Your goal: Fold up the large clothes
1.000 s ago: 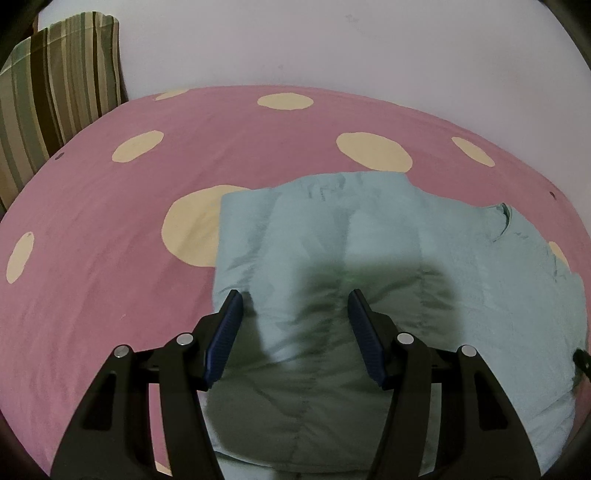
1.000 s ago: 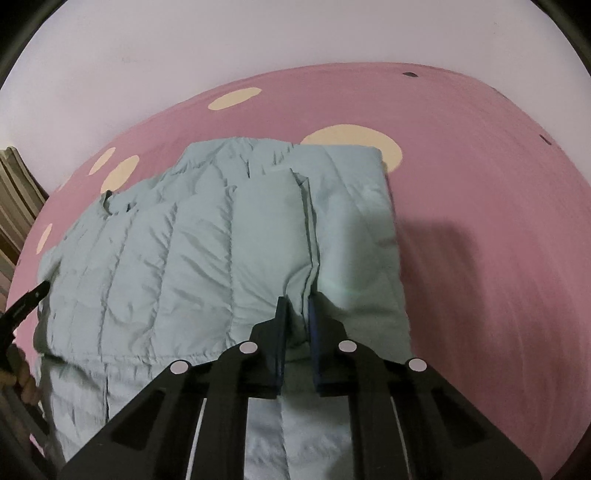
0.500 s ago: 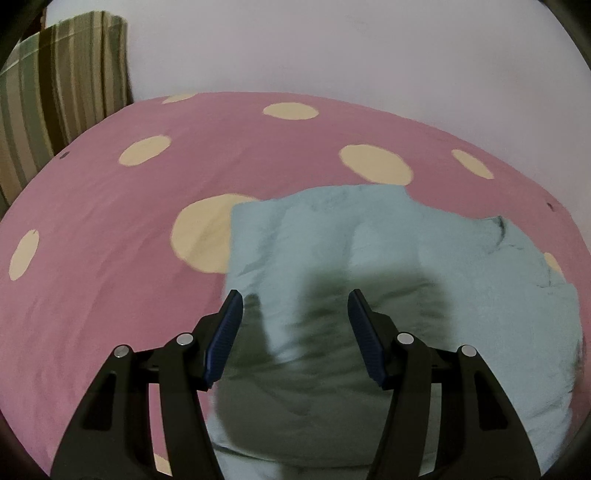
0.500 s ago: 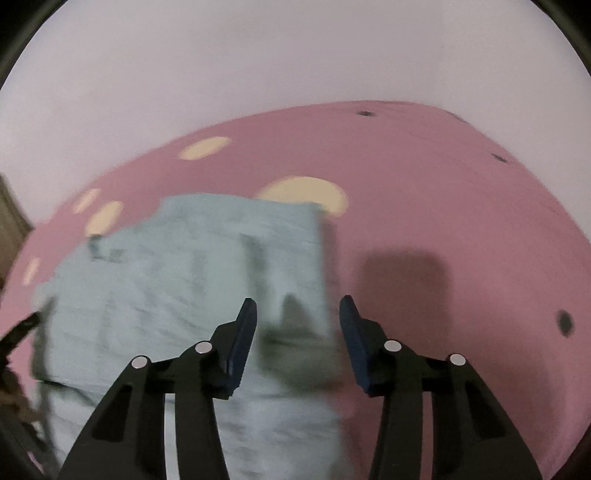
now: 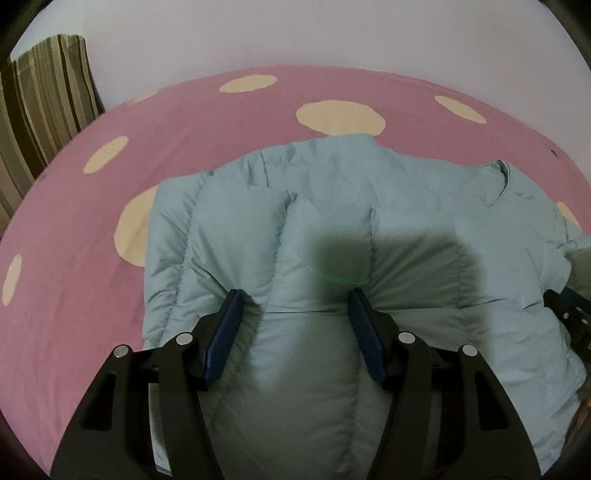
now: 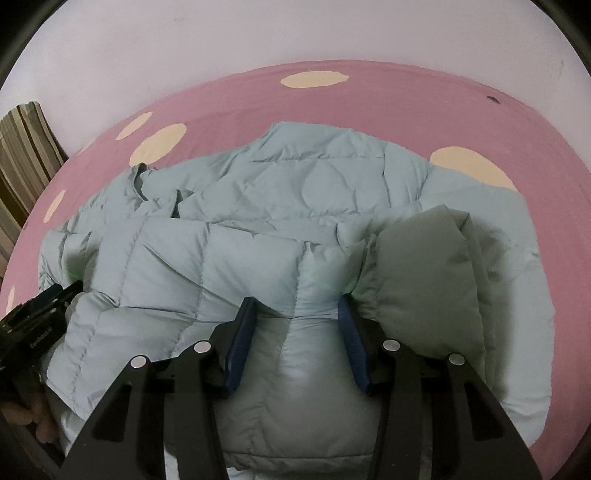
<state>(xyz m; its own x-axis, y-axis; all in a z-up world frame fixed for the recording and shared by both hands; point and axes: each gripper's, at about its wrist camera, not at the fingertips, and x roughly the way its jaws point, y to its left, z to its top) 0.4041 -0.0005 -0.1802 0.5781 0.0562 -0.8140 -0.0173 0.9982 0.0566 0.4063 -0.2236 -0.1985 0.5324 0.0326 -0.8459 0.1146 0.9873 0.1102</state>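
A pale blue-green quilted puffer jacket (image 5: pixel 332 229) lies spread on a pink bed cover with cream dots (image 5: pixel 184 122). It also shows in the right wrist view (image 6: pixel 295 206), with a folded grey-green part (image 6: pixel 421 266) lying on its right side. My left gripper (image 5: pixel 295 301) is open, its blue pads astride a bulging quilted panel at the jacket's near edge. My right gripper (image 6: pixel 297 308) is open too, its pads astride another puffed panel next to the folded part. The left gripper's body shows at the left edge of the right wrist view (image 6: pixel 33 321).
A striped cushion (image 5: pixel 40 107) stands at the far left against the pale wall (image 5: pixel 295 33). The pink cover (image 6: pixel 406 96) extends beyond the jacket to the back and sides. The right gripper's edge shows at the right rim of the left wrist view (image 5: pixel 570 314).
The right gripper let go of the fold and opened, then both grippers came down lower onto the jacket's near edge. The jacket now looks puffed and rumpled, with a folded part on the right.
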